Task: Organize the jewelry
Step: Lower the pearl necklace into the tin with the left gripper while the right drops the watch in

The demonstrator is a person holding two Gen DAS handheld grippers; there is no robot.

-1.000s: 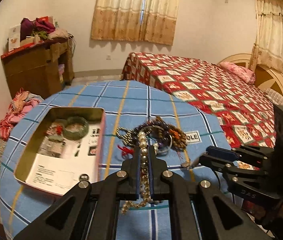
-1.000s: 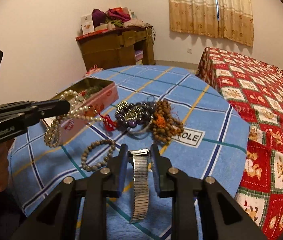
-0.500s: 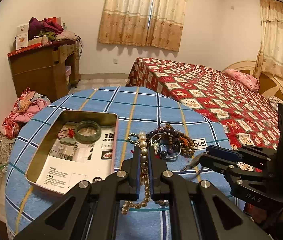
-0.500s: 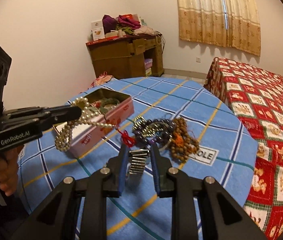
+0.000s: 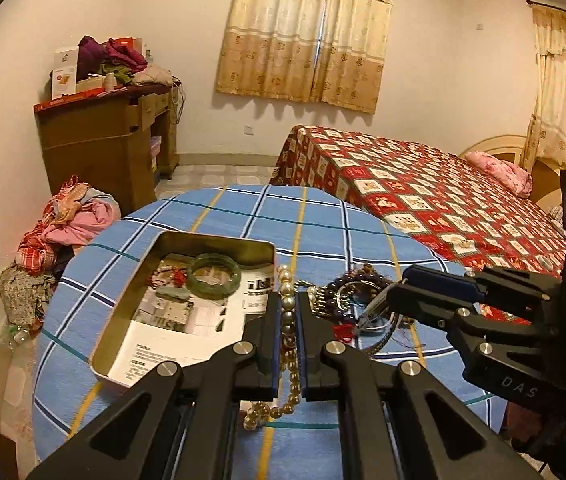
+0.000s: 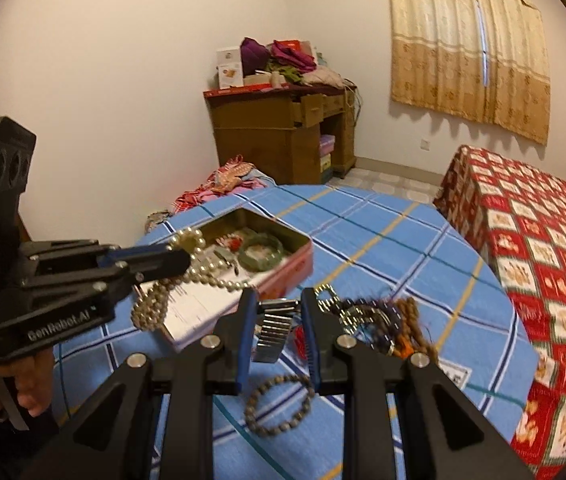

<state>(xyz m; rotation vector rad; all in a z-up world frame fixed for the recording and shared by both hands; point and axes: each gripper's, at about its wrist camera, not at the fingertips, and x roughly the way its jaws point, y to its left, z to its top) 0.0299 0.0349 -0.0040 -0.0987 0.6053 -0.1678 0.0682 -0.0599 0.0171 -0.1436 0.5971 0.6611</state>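
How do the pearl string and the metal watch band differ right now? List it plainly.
The pearl string is round cream beads, limp and looping; the metal watch band is flat ribbed silver links, hanging straighter. The pearl string is pinched in the left gripper with jaws nearly touching; the watch band sits in the right gripper, whose jaws stand wider. The pearls hang by the tin; the band hangs nearer the jewelry pile. Both are gripped.

Bench cloth point(image 5: 323, 216): woven checked fabric, matt.
Tin point(image 5: 131, 320): metal, dull gold sheen inside.
Pearl strand point(image 5: 287, 292): glossy beads.
Watch band point(image 6: 273, 326): ribbed bright metal.
Bangle point(image 5: 213, 276): smooth, translucent green.
Claws: matt black plastic.
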